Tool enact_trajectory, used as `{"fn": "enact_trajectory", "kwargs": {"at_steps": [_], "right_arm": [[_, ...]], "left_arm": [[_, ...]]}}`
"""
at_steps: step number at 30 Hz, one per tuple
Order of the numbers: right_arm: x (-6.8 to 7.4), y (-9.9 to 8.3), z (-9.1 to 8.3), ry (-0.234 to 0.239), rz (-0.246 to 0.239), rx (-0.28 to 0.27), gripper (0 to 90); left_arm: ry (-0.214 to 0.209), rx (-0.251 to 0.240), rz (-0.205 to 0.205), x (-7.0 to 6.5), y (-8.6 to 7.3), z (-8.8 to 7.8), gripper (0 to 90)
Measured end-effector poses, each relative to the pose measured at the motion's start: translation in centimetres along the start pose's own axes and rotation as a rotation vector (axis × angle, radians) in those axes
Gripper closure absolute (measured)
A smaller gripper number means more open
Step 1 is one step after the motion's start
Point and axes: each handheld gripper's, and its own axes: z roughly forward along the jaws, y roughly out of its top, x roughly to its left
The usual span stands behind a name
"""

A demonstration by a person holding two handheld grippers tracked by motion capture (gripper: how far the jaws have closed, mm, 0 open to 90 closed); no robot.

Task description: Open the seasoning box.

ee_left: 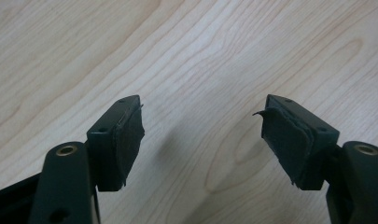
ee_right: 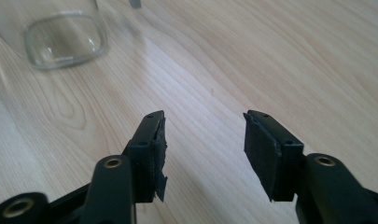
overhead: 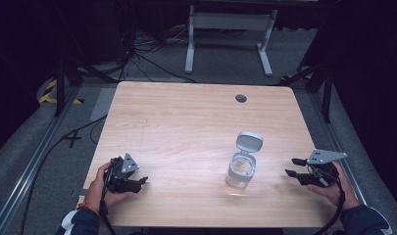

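Standing on the table (overhead: 186,122), right of centre and toward the person's edge, is a clear jar (overhead: 241,171) with its hinged lid (overhead: 248,142) flipped open and tilted back on the far side. The jar is upright, so its long axis runs vertical, with the mouth facing up.

Both grippers rest low at the near edge, 1 on each side of the jar. The right gripper (overhead: 293,167) is the nearer of the 2: the jar lies just to its left, with bare wood between them, and its jaws point roughly toward it. In the right gripper view the jar's glass base (ee_right: 65,39) sits at the upper left, off the line of the jaws, so a reach would likely call for a slight turn left. The left gripper (overhead: 143,181) is well apart from the jar, on the opposite side.

The right gripper (ee_right: 204,140) has its jaws spread moderately wide, holding nothing, pads above bare wood. The left gripper (ee_left: 203,126) is spread wider, equally empty, with wood grain between its pads (ee_left: 130,135).
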Motion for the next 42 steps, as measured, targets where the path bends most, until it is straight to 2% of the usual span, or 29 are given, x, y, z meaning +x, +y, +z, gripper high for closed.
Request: {"fn": "enact_trajectory", "kwargs": {"at_steps": [2, 5, 6, 7, 9, 11, 16, 17, 18, 20, 22, 25, 29, 33, 42], "right_arm": [[-0.1, -0.8, 0.0, -0.007, 0.013, 0.004, 44.2], [-0.3, -1.6, 0.0, -0.027, 0.032, 0.006, 41.9], [-0.3, -2.1, -0.1, -0.038, 0.041, -0.007, 41.3], [-0.3, -2.5, -0.1, -0.040, 0.044, -0.009, 40.5], [-0.3, -3.0, -0.2, -0.050, 0.050, -0.012, 38.6], [-0.3, -3.8, -0.4, -0.047, 0.068, -0.014, 38.1], [-0.6, -5.4, -0.4, -0.047, 0.127, -0.010, 35.3], [-0.6, -5.7, -0.4, -0.047, 0.140, -0.007, 34.8], [-0.7, -6.0, -0.3, -0.049, 0.148, -0.002, 34.5], [-0.7, -6.2, -0.2, -0.051, 0.152, 0.005, 33.4], [-0.7, -6.6, -0.1, -0.045, 0.178, -0.017, 32.7], [-0.6, -7.1, 0.0, -0.053, 0.193, -0.056, 32.3], [-0.5, -7.1, 0.0, -0.060, 0.194, -0.056, 31.7], [-0.5, -7.1, -0.1, -0.064, 0.197, -0.054, 31.5], [-0.5, -7.1, -0.1, -0.063, 0.199, -0.054, 31.5]], "left_arm": [[0.015, -0.004, -0.016, 0.2, -0.5, 0.0, 28.9], [0.005, 0.009, -0.022, 0.5, -0.7, -0.1, 28.3], [0.013, -0.001, -0.031, 0.5, -0.9, -0.1, 28.3], [0.002, 0.007, -0.033, 0.7, -1.0, -0.1, 28.3], [0.000, -0.015, -0.052, 0.8, -1.4, 0.0, 28.0], [-0.013, -0.028, -0.091, 0.9, -1.8, 0.0, 27.6], [-0.044, -0.066, -0.134, 1.2, -2.5, 0.1, 25.9], [-0.050, -0.078, -0.130, 1.3, -2.7, 0.2, 25.7], [-0.054, -0.088, -0.148, 1.3, -2.9, 0.3, 25.2], [-0.052, -0.095, -0.142, 1.4, -3.0, 0.3, 23.7], [-0.046, -0.137, -0.143, 1.3, -3.4, 0.5, 22.4], [-0.049, -0.135, -0.152, 1.3, -3.4, 0.4, 21.9], [-0.043, -0.140, -0.161, 1.2, -3.5, 0.5, 21.9], [-0.038, -0.138, -0.145, 1.3, -3.4, 0.5, 21.6], [-0.039, -0.138, -0.149, 1.3, -3.4, 0.5, 21.5]]}}
